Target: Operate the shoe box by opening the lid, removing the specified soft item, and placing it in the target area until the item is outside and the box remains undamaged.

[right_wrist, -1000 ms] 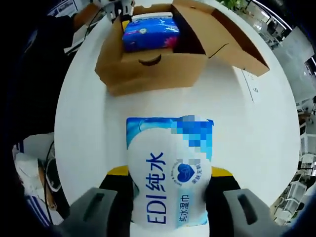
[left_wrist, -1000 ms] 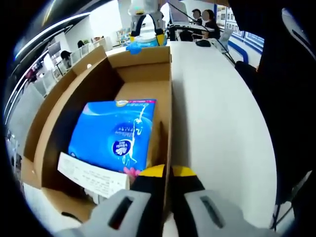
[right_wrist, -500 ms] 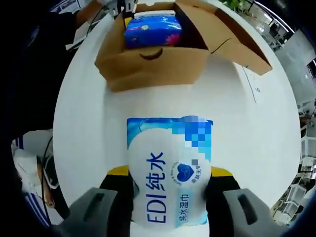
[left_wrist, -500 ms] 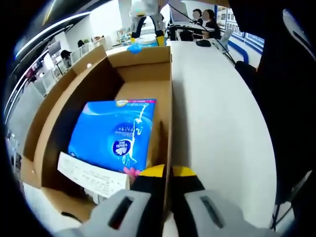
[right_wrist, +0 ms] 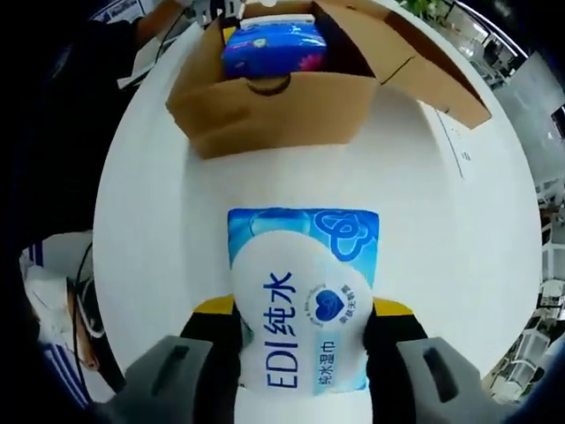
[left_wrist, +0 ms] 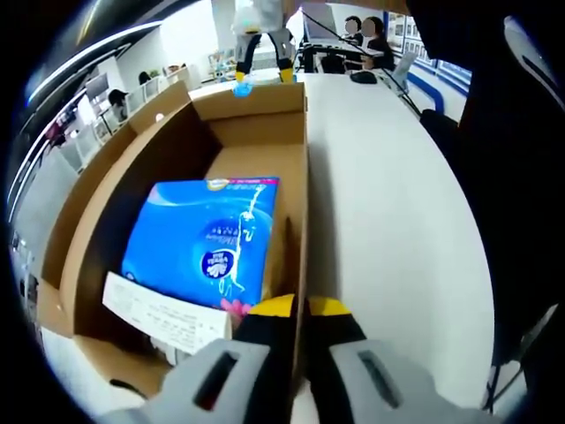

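While right tongs (right_wrist: 305,322) clamp wipes pack (right_wrist: 303,296), its lower end hidden, box (right_wrist: 265,110) open

Under my work lies a white table (left_wrist: 397,203), round-edged in the right gripper view (right_wrist: 159,230). A white sheet of paper (right_wrist: 452,146) lies flat on it near the edge. At the far end of the table in the left gripper view, people (left_wrist: 366,31) sit by a dark desk. Beyond the table's rim I see office chairs (right_wrist: 521,349) and floor, blurred. A white printed slip (left_wrist: 163,316) lies close by me.
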A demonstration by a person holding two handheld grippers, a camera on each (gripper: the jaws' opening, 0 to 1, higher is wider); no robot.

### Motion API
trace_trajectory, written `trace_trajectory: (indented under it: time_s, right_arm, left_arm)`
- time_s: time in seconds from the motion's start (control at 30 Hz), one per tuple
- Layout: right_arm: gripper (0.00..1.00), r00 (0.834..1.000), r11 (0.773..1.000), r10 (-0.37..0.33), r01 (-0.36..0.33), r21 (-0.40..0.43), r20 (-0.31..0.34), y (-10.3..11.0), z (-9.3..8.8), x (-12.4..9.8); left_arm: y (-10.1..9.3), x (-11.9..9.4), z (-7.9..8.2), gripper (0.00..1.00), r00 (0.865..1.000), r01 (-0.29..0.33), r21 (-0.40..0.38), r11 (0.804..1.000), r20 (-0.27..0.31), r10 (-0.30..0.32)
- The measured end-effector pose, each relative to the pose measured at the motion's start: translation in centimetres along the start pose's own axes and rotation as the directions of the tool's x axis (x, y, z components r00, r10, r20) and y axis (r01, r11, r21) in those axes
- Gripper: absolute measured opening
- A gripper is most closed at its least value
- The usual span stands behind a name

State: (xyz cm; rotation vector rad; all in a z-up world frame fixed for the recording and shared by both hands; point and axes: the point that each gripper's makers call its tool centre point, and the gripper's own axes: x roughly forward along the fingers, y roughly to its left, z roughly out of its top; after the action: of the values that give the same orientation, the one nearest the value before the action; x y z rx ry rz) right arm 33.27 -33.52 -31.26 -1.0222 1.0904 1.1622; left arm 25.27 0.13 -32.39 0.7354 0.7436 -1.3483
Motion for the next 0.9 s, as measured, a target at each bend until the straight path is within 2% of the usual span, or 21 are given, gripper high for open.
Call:
trace_trajectory:
  time_s: [0.57,0.9]
  right_arm:
    - [0.58,1.000,1.000,0.004,-0.004,0.016,-0.024,-0.26,-0.39,0.08]
    - [0.61,0.998,1.000,-0.024,0.024,-0.009,-0.058,-0.30,-1.04,0.23]
  left_arm:
    - [-0.03,0.01,0.01,0.02,1.000,0.000,0.000,1.000,-0.001,0.000]
    - [-0.01,-0.01,0.01,0.02,1.000,-0.002,0.002,1.000,0.000,0.002]
